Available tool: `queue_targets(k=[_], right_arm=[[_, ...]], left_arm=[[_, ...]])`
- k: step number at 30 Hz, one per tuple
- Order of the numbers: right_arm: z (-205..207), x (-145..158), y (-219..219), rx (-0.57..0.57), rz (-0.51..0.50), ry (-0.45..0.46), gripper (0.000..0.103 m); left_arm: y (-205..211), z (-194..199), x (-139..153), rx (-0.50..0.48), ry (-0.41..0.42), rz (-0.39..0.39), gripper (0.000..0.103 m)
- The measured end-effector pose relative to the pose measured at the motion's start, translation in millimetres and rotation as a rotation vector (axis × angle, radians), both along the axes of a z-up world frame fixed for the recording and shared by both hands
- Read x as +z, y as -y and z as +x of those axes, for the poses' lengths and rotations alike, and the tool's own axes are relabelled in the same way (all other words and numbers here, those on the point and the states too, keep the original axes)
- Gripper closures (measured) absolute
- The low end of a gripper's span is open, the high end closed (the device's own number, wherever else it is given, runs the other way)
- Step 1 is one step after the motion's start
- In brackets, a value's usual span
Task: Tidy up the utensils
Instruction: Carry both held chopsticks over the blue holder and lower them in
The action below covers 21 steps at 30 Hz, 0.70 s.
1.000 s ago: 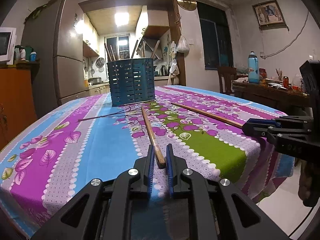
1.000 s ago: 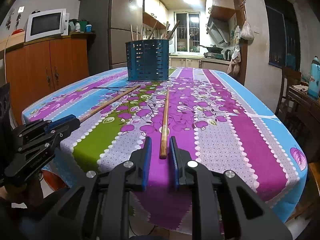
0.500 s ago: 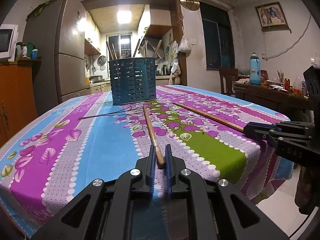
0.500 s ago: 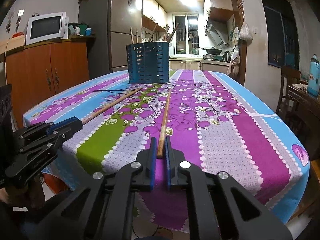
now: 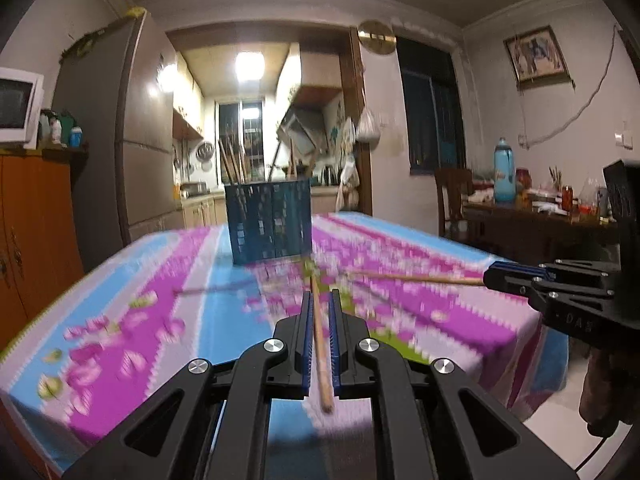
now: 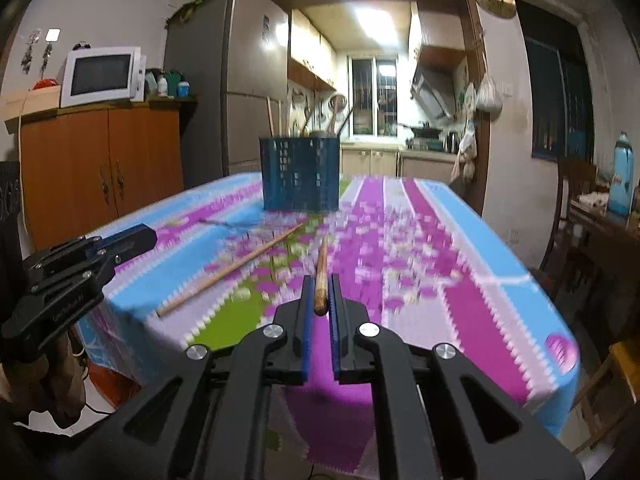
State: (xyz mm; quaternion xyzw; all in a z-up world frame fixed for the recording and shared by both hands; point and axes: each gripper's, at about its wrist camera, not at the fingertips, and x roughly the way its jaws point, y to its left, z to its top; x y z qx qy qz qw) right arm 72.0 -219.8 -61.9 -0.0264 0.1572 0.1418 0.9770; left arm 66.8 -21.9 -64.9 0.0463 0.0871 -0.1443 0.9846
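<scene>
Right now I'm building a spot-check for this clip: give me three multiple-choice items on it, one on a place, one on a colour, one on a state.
1. Where does the utensil holder stand?
A. on the table's far end
B. on the cupboard
C. on the floor

2. What colour is it?
A. red
B. dark blue
C. white

3. What is the left gripper doing?
A. gaping empty
B. gripping a bottle
C. clamping a wooden chopstick

Answers:
1 A, it sits on the floral cloth beyond both chopsticks.
2 B, its slotted walls are blue.
3 C, the stick runs between its pads.

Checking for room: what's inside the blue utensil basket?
Several wooden sticks and a ladle poke out above the blue utensil basket. Its slotted walls hide their lower ends.
</scene>
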Motion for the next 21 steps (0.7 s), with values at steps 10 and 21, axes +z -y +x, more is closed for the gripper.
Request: queue_targets(k=[10,21], right_arm=[[12,10,3,0.006,-0.018,0.008,0.098],[11,-19,-1,0.002,-0.011,-0.075,0.098]], left_arm=[[-6,3,-20,-0.010,-0.094,0.032,0.094],[1,8,-56,-0.023,-0.141,0.072,0.079]])
